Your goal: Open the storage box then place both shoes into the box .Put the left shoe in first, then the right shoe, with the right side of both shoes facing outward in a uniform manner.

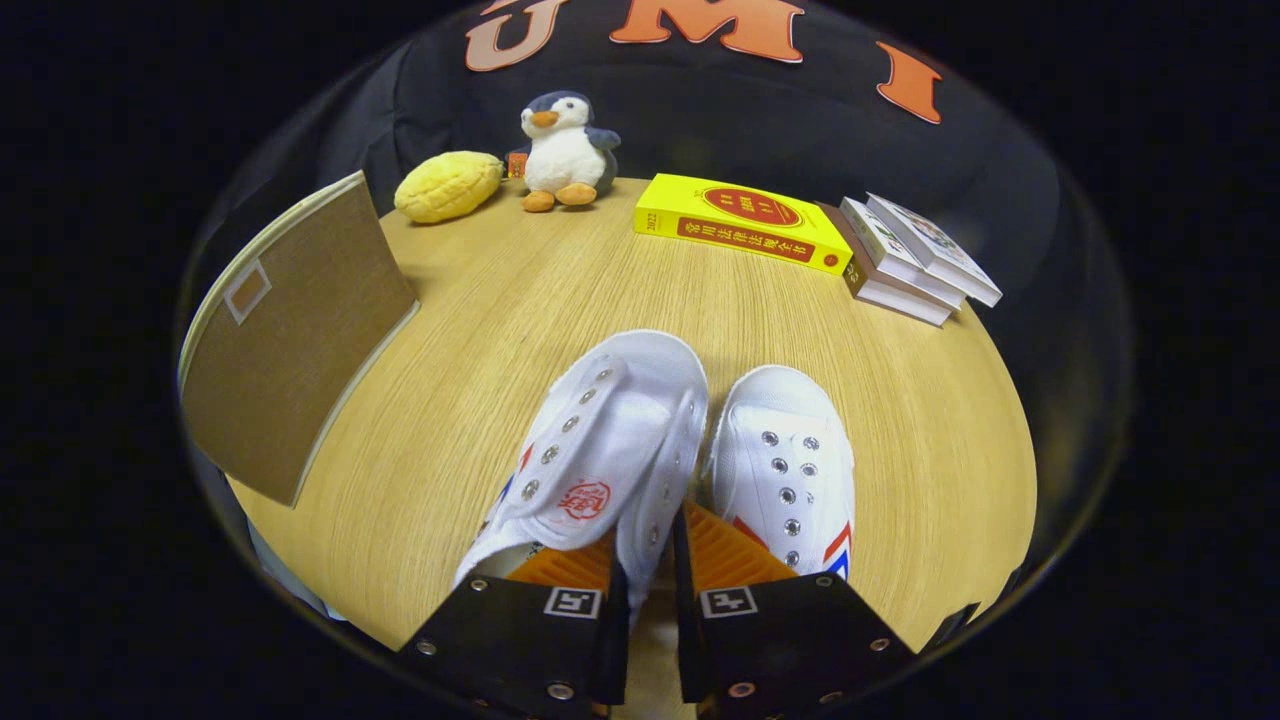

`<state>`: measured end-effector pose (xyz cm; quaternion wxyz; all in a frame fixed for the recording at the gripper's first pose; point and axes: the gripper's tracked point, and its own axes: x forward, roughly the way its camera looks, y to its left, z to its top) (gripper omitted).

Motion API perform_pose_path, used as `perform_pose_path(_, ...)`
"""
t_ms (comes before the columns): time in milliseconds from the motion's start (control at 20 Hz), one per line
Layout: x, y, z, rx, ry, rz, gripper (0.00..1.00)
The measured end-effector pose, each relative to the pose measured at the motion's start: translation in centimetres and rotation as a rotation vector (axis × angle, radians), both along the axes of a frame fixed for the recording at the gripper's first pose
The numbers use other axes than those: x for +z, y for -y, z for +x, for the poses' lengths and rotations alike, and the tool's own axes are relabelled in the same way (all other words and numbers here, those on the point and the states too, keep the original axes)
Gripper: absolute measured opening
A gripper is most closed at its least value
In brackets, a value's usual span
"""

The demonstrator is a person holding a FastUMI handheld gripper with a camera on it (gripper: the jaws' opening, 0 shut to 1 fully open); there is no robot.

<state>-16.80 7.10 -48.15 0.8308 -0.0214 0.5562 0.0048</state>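
Two shoes: both white canvas, side by side on the desk, toes aimed away from the camera toward the back wall.
Hand-held gripper: jaws drawn narrow, pinching the inner side wall of the left-hand shoe at its opening, one finger inside the shoe and one outside, in the gap between the pair.
Grip quality: both fingers look pressed on the canvas, but it's thin, floppy fabric, so call it a modest hold.
Other shoe: just beside the held one, nearly touching, resting flat, red and blue stripes showing on its outer side.
Long axis: each shoe runs heel near the fingers, toe far; the held one tips slightly left with its tongue flopped open.
Storage box: brown panel with pale trim standing off to the left, well apart from the shoes; hard to say from here whether it is properly open.
Risk one: canvas slips out on the lift, and the shoe drops or twists.
Risk two: the outer finger drags the neighbour along, knocking it off line.
Risk three: a swinging toe spoils the required facing on the way in.
Background: plush penguin, yellow bun-shaped toy, yellow book, stacked books at the far edge.
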Motion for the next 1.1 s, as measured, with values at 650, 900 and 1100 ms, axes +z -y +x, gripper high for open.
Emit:
perform_pose_path(650,6.1,-0.7,3.1,-0.237,0.044,0.114,0.02)
perform_pose_path(900,12.6,-3.5,6.0,-0.264,0.098,0.169,0.02)
perform_pose_path(1100,16.9,-7.9,8.4,-0.272,0.110,0.230,0.02)
